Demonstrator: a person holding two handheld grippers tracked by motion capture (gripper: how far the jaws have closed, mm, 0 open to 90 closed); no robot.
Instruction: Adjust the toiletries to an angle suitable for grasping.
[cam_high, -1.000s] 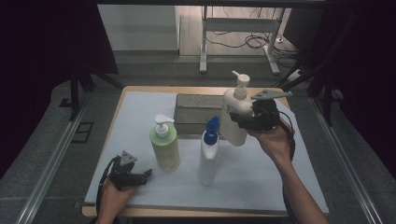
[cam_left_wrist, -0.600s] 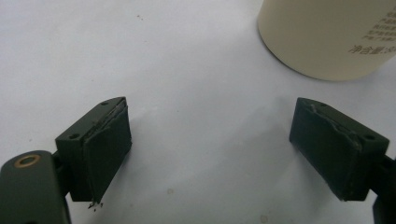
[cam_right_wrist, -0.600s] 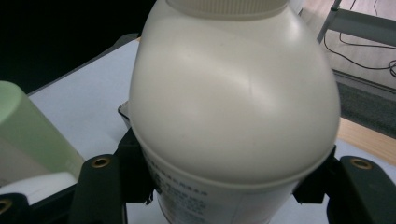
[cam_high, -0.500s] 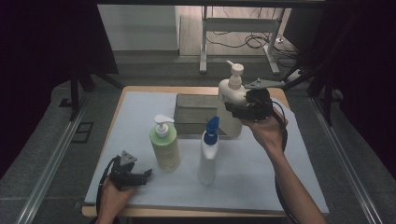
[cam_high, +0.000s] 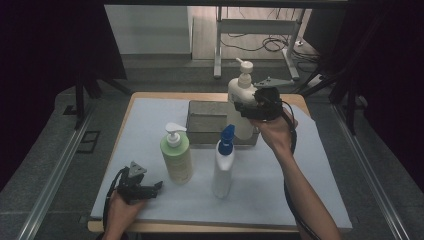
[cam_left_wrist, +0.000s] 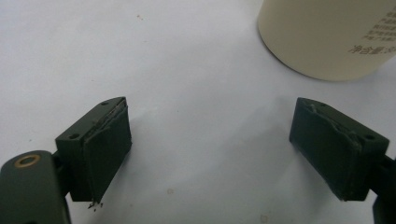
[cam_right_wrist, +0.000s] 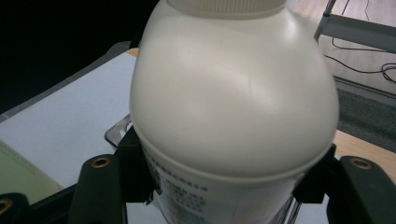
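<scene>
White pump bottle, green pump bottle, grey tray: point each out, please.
White pump bottle (cam_high: 241, 95), high view, upper body.
Green pump bottle (cam_high: 177, 159), high view, mid body.
Grey tray (cam_high: 206, 123), high view, near wall.

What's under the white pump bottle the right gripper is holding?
The white pump bottle, clamped in the right gripper, hangs over a grey rectangular tray on the white-covered table. The bottle's base and the tray's right end are covered by the blue-capped white bottle.
</scene>
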